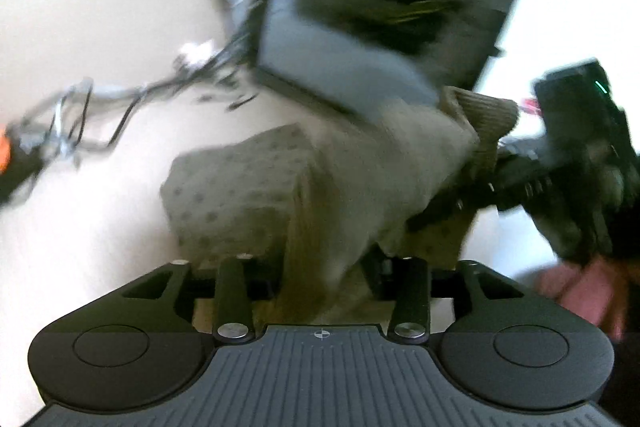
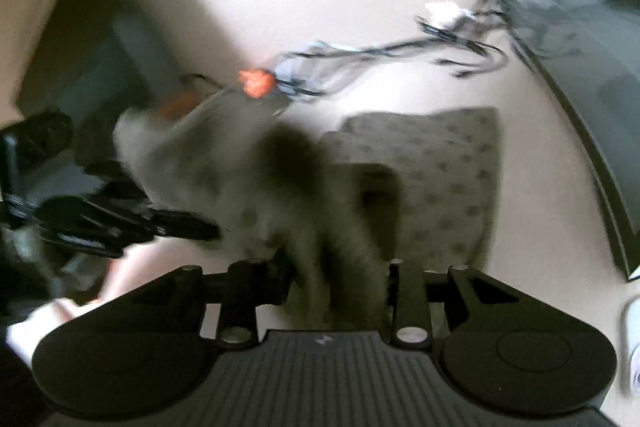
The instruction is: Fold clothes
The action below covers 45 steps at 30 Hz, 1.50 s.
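Both views are motion-blurred; treat the details below as approximate.

The dotted beige garment (image 1: 240,187) lies partly on the pale tabletop (image 1: 100,27), one section flat and already doubled, the rest lifted. Your left gripper (image 1: 320,275) has cloth bunched between its fingers and looks clamped on it. Your right gripper (image 2: 340,279) also has fabric running up between its fingers; it appears to be gripping the garment, though blur hides the fingertips. In the left view the right gripper's fingers meet the ribbed cuff (image 1: 488,119) end of the cloth.

Risks, judged from this moment:

- Cable bundle (image 2: 380,55) with an orange tag (image 2: 256,83) sits just beyond the garment. Swing the lifted part far forward and you could drape over or snag the wires.
- The monitor (image 1: 380,7) stands close behind the cloth. A high, fast lift could brush its lower edge.
- Both grips hold bunched fabric, not a clean edge. You may be pinching more than one layer, so the fold could land crooked or drag the flat section out of place.
- Fast motion while both grippers pull apart could slip the cuff free.
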### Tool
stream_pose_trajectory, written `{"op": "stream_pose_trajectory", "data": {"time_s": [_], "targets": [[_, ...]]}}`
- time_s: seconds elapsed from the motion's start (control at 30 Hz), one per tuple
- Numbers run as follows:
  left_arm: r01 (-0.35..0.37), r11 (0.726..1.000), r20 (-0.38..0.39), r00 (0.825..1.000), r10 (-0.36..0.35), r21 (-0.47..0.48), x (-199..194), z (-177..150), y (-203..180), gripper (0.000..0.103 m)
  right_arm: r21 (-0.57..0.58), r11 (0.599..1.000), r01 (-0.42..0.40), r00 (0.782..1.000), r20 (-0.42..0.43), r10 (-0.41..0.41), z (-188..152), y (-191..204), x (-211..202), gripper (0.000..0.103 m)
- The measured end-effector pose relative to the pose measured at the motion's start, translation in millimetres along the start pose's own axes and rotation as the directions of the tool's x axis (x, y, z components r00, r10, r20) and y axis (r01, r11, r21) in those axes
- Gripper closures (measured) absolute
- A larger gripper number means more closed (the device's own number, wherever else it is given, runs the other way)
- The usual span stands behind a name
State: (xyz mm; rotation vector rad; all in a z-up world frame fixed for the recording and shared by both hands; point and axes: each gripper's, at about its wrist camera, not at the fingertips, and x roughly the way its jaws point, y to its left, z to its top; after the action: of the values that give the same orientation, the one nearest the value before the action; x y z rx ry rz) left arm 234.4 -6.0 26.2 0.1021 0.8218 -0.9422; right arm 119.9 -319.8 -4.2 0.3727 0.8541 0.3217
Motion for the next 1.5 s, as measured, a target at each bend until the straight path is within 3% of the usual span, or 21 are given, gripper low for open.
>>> {"op": "stream_pose_trajectory", "data": {"time_s": [0.13, 0.2, 0.23, 0.3, 0.37, 0.4, 0.5, 0.53, 0.73, 0.87, 0.93, 1.03, 1.1, 1.17, 1.2, 1.27, 1.3, 1.37, 1.4, 1.47, 1.5], "targets": [[0.035, 0.991, -0.026, 0.999, -0.038, -0.127, 37.5, -2.7, 25.4, 0.045, 0.048, 0.998, 0.045, 0.999, -0.003, -0.045, -0.5, -21.7, 30.4, 0.060], [0.055, 0.987, -0.027, 0.998, -0.060, -0.149, 44.8, -2.3, 29.6, 0.022, 0.102, 0.995, 0.012, 1.000, 0.025, -0.015, 2.3, -28.4, 28.5, 0.048], [0.065, 0.985, -0.028, 0.997, -0.070, -0.160, 48.3, -2.1, 31.6, 0.022, 0.140, 0.990, -0.011, 0.999, 0.041, 0.005, 2.4, -32.9, 25.8, 0.032], [0.075, 0.982, -0.021, 0.997, -0.080, -0.175, 53.4, -2.2, 33.2, 0.022, 0.208, 0.976, -0.067, 0.996, 0.076, 0.052, 0.2, -40.3, 20.5, 0.016], [0.078, 0.979, -0.014, 0.997, -0.082, -0.188, 55.2, -3.4, 32.6, 0.022, 0.267, 0.955, -0.128, 0.988, 0.114, 0.101, -4.0, -46.1, 15.3, 0.016], [0.086, 0.975, -0.012, 0.996, -0.090, -0.206, 55.8, -4.7, 34.2, 0.024, 0.273, 0.953, -0.132, 0.988, 0.118, 0.103, -6.8, -46.0, 14.8, 0.019], [0.111, 0.959, -0.005, 0.993, -0.116, -0.262, 57.3, -8.8, 39.2, 0.047, 0.296, 0.948, -0.120, 0.991, 0.091, 0.097, -16.0, -44.3, 18.5, 0.058], [0.116, 0.948, -0.004, 0.992, -0.123, -0.296, 55.7, -12.4, 39.6, 0.047, 0.305, 0.945, -0.114, 0.993, 0.076, 0.095, -19.1, -43.4, 20.4, 0.062], [0.141, 0.893, -0.074, 0.979, -0.190, -0.428, 37.1, -36.7, 31.4, 0.058, 0.267, 0.952, -0.150, 0.988, 0.011, 0.153, -30.4, -16.4, 4.1, 0.074], [0.253, 0.819, -0.028, 0.950, -0.311, -0.515, 1.5, -46.8, 24.9, 0.070, 0.170, 0.966, -0.193, 0.981, 0.005, 0.195, -14.9, 8.9, -24.1, 0.077], [0.274, 0.815, 0.018, 0.951, -0.309, -0.510, -14.2, -40.2, 28.1, 0.070, 0.113, 0.972, -0.207, 0.978, 0.032, 0.205, 0.8, 17.6, -32.6, 0.077], [0.219, 0.851, 0.063, 0.974, -0.215, -0.477, -18.1, -23.7, 45.5, 0.070, 0.039, 0.982, -0.187, 0.978, 0.097, 0.183, 31.2, 22.2, -22.3, 0.077], [0.170, 0.867, 0.093, 0.985, -0.142, -0.468, -9.4, -15.3, 60.8, 0.066, -0.037, 0.993, -0.113, 0.985, 0.126, 0.117, 44.1, 22.9, 1.0, 0.077], [0.077, 0.895, 0.100, 0.994, -0.036, -0.439, 3.4, -10.1, 72.7, 0.053, -0.117, 0.993, 0.023, 0.991, 0.131, -0.008, 50.6, 21.2, 32.1, 0.065], [0.002, 0.906, 0.093, 0.995, 0.042, -0.424, 10.7, -8.7, 78.8, 0.051, -0.141, 0.984, 0.109, 0.989, 0.111, -0.094, 51.8, 18.2, 51.2, 0.049], [-0.104, 0.896, 0.062, 0.988, 0.144, -0.432, 23.3, -9.6, 92.5, 0.048, -0.170, 0.957, 0.235, 0.971, 0.091, -0.223, 51.5, 12.9, 74.0, 0.045], [-0.125, 0.874, 0.043, 0.986, 0.164, -0.470, 23.5, -11.6, 101.0, 0.043, -0.185, 0.939, 0.290, 0.956, 0.087, -0.278, 51.1, 11.1, 82.9, 0.040], [-0.111, 0.837, 0.054, 0.985, 0.165, -0.536, 10.1, -17.0, 108.1, 0.034, -0.221, 0.924, 0.313, 0.947, 0.147, -0.286, 48.2, 19.3, 67.0, 0.022], [-0.108, 0.838, 0.068, 0.983, 0.170, -0.535, 0.2, -19.4, 103.5, 0.021, -0.244, 0.912, 0.329, 0.939, 0.186, -0.289, 45.3, 24.8, 55.4, 0.012], [-0.103, 0.843, 0.098, 0.979, 0.181, -0.528, -20.3, -24.2, 92.8, 0.017, -0.300, 0.896, 0.327, 0.936, 0.236, -0.263, 38.5, 39.3, 31.3, 0.005], [-0.095, 0.857, 0.113, 0.978, 0.175, -0.507, -30.7, -25.3, 82.1, 0.016, -0.333, 0.898, 0.289, 0.948, 0.230, -0.220, 34.0, 46.2, 20.9, 0.002]]}}
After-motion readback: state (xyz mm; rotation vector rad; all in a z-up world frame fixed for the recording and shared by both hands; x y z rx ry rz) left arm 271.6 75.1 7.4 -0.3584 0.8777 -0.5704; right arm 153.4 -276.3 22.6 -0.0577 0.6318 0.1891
